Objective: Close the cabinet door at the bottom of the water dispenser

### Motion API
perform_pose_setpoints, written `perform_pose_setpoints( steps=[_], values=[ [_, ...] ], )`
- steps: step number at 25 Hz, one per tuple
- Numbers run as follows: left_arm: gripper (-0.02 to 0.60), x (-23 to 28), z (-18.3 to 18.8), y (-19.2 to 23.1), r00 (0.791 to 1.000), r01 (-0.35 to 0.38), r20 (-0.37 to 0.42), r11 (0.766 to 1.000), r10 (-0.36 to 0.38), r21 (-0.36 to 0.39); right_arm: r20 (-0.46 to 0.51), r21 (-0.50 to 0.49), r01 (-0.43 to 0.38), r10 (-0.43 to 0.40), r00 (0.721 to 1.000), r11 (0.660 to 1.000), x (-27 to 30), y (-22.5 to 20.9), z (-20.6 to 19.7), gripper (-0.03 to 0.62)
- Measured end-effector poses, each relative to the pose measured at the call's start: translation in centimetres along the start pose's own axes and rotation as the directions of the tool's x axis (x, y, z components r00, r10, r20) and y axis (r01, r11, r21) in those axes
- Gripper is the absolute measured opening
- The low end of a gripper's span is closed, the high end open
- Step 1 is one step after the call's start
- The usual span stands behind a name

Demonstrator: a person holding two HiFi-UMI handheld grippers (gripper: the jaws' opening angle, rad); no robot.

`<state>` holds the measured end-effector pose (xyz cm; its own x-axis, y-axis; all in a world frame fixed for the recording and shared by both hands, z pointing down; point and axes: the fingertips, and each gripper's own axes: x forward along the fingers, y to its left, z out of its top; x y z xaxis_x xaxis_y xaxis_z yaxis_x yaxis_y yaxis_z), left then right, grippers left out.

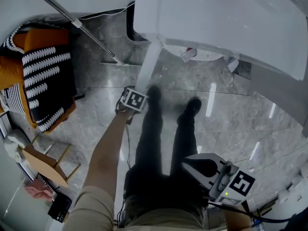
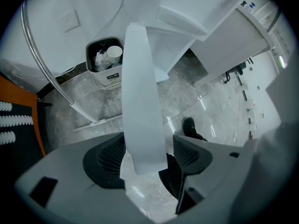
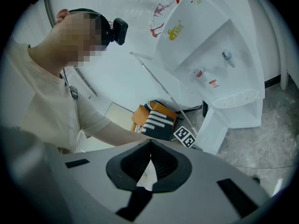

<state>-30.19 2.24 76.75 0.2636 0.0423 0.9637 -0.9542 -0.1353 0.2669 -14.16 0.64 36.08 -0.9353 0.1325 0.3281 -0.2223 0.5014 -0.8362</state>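
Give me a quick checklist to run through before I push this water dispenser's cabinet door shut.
1. Cabinet door open and needing the push: ok.
2. Left gripper at the door's free edge: ok, the edge sits between its jaws.
3. Jaws clamped on the door: not ok, a gap shows beside one pad.
4. Swing path clear: cannot tell, a shoe stands close to the door's edge.
5. Right gripper out of the way: ok, shut, empty, held back from the water dispenser.
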Motion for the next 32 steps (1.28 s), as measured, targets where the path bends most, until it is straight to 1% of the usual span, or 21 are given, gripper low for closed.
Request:
perform_pose_setpoints(
  steps=[3, 6, 7, 11, 17, 26, 32],
  values=[
    [0.313, 0.5, -0.2, -1.3, 0.999, 0.032, -0.013, 0.999, -0.032, 0.016, 0.008, 0.002, 0.001, -0.001, 1.000, 1.000, -0.2, -0.1, -0.1, 0.015],
    [0.311, -0.1, 1.3, -1.5, 1.000, 0.015, 0.027, 0.998, -0.016, 0.057, 0.020, 0.005, 0.003, -0.003, 1.000, 1.000, -0.3, 0.0, 0.1, 0.015],
    [0.311, -0.2, 1.4, -1.7, 0.999, 0.017, 0.028, 0.998, -0.019, 0.065, 0.021, 0.003, 0.005, -0.005, 1.000, 1.000, -0.4, 0.0, 0.1, 0.015],
    [0.296, 0.6, 0.8, -3.1, 0.998, 0.056, -0.011, 0.995, -0.056, 0.085, 0.026, 0.004, 0.009, -0.009, 1.000, 1.000, -0.9, -0.2, -0.2, 0.015],
    [0.297, 0.8, 1.5, -4.1, 0.998, 0.055, 0.007, 0.996, -0.055, 0.065, 0.046, 0.015, 0.015, -0.015, 0.999, 1.000, -1.6, -0.6, -0.8, 0.015],
    [0.298, 1.3, 1.7, -5.4, 0.999, 0.038, -0.007, 0.999, -0.038, 0.037, 0.081, 0.025, 0.027, -0.029, 0.996, 0.999, -3.2, -1.2, -1.7, 0.015],
    [0.298, 1.6, 2.0, -7.3, 0.996, 0.086, -0.017, 0.996, -0.086, 0.002, 0.097, 0.039, 0.031, -0.034, 0.995, 0.999, -4.3, -1.5, -2.0, 0.015]
  ],
)
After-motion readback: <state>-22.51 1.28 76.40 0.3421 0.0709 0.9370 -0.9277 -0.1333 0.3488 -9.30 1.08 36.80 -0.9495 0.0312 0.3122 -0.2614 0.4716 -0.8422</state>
